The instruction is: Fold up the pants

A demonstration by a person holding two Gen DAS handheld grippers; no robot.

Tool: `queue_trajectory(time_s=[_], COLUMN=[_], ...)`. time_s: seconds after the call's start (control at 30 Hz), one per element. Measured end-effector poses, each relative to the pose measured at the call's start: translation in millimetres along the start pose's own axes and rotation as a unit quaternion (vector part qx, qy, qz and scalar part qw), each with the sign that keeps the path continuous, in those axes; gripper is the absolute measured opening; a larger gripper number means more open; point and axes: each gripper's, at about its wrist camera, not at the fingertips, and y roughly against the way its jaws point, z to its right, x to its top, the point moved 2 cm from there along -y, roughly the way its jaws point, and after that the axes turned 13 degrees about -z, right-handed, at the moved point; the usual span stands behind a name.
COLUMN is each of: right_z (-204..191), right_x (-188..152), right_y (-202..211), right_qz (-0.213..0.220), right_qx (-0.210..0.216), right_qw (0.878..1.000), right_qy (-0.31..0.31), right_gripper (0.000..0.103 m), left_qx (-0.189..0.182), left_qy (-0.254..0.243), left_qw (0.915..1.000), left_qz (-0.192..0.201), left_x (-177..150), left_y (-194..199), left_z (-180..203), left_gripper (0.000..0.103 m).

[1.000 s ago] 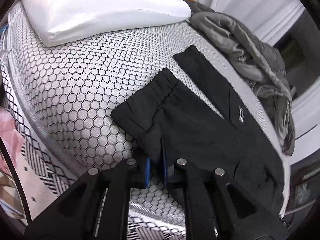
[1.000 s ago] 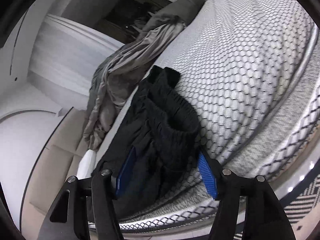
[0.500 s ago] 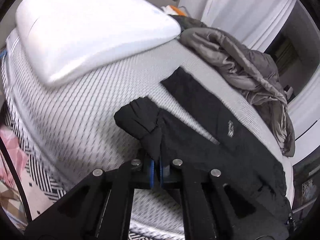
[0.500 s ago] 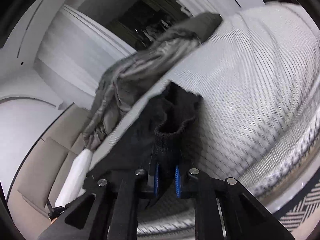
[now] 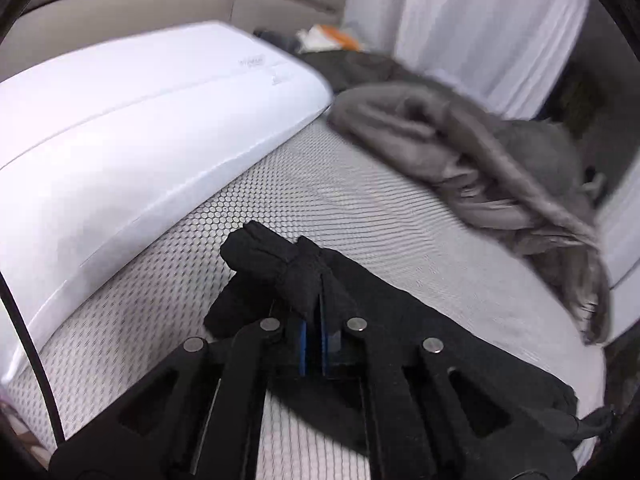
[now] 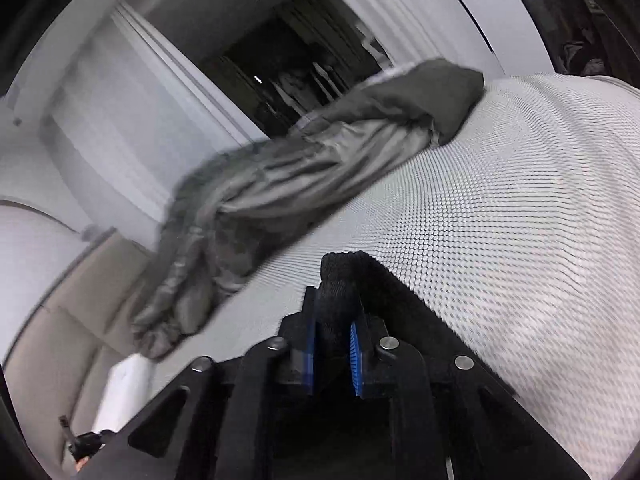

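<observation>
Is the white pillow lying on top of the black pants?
No, the white pillow lies on the mattress beyond the black pants, not touching them.

- In front of me lies a bed [image 5: 360,216] with a grey-white cover in a small honeycomb print.
- A white pillow [image 5: 132,152] rests at its head, against a beige padded headboard [image 5: 160,4].
- A crumpled grey quilt [image 5: 500,168] is heaped along the bed's far side.
- Behind it hang pale, pleated curtains [image 5: 472,20].
- Between the curtains I see a dark opening [image 6: 304,68]; its contents are too dim to tell.
</observation>
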Motion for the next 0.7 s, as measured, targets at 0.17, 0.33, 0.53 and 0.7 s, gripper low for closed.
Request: queue_trajectory(time_s=[0.17, 0.33, 0.53, 0.7], right_z=[-5.3, -18.3, -21.0, -26.9], right_x=[29.5, 7.1, -31.7, -71.2], right_y=[-51.4, -40.9, -17.3, -3.5], right_qz=[-0.005, -0.010, -0.033, -0.070], right_qx=[-0.080, -0.071, 0.005, 0.061], right_qw=[0.997, 0.997, 0.999, 0.996], right_qy=[-0.008, 0.034, 0.020, -0.003], right_gripper=[0.059, 0.076, 0.088, 0.091], left_qx=[0.081, 0.045, -0.019, -0.092], left_qy=[0.023, 0.015, -0.011, 0.004], left_qw=[0.9962, 0.9988, 0.9996, 0.9946], left_qz=[0.021, 0.016, -0.018, -0.049], left_x=[49.1, 50.0, -24.9, -103.2], left_y=[-45.3, -40.2, -20.9, -3.7], left_z=[13.6, 10.9, 22.1, 32.2], left_gripper=[0.067, 0.071, 0.071, 0.071])
